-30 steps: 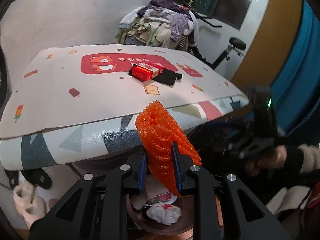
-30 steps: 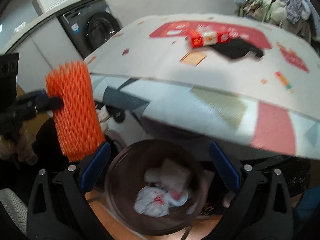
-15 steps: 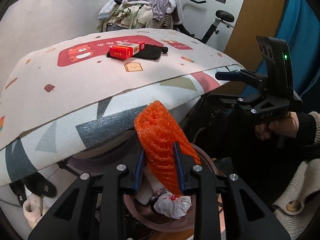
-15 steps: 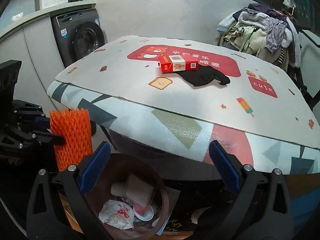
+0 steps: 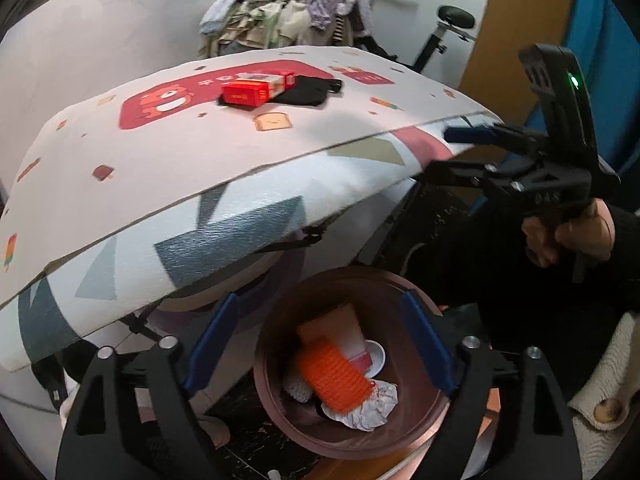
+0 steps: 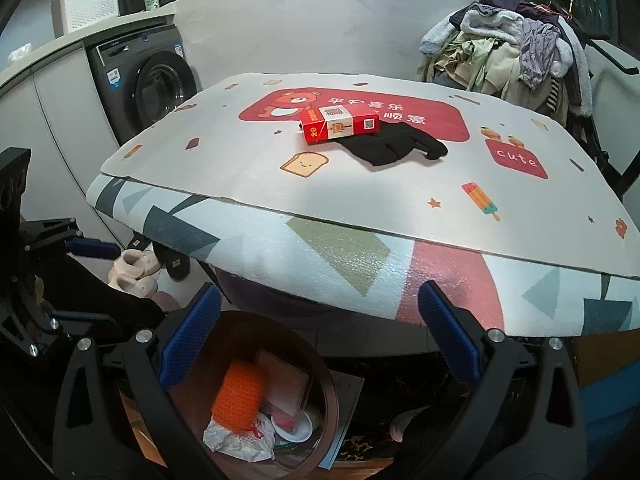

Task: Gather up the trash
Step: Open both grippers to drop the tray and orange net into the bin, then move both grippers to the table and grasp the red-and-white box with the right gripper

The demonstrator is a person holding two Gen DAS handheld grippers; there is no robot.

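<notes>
1. Inside the round brown plastic bin [image 5: 400,438], the orange foam net sleeve [image 5: 334,376] lies on crumpled paper.
2. Above that bin, left claw [image 5: 318,344] and right claw [image 6: 318,338] gape wide, empty.
3. Beyond the bin, a red carton [image 6: 340,124] sits on the counter [image 6: 240,176].

"20" on red box [image 6: 339,125]; "cute" on table mat [image 6: 516,159] red patch

Orange foam net sleeve [image 5: 334,380], soft open-mesh texture, lies on crumpled paper [image 6: 234,442] in the bin [image 5: 352,442], smooth brownish plastic with a slight sheen. Table cover [image 6: 360,256] foamy, embossed, faintly shiny at the folded edge. Red carton [image 6: 340,124] glossy printed card. Black cloth [image 6: 394,146] matt knit. Gripper bodies matt black plastic with silver metal screws; finger pads [image 6: 190,334] blue, ribbed rubbery.
</notes>
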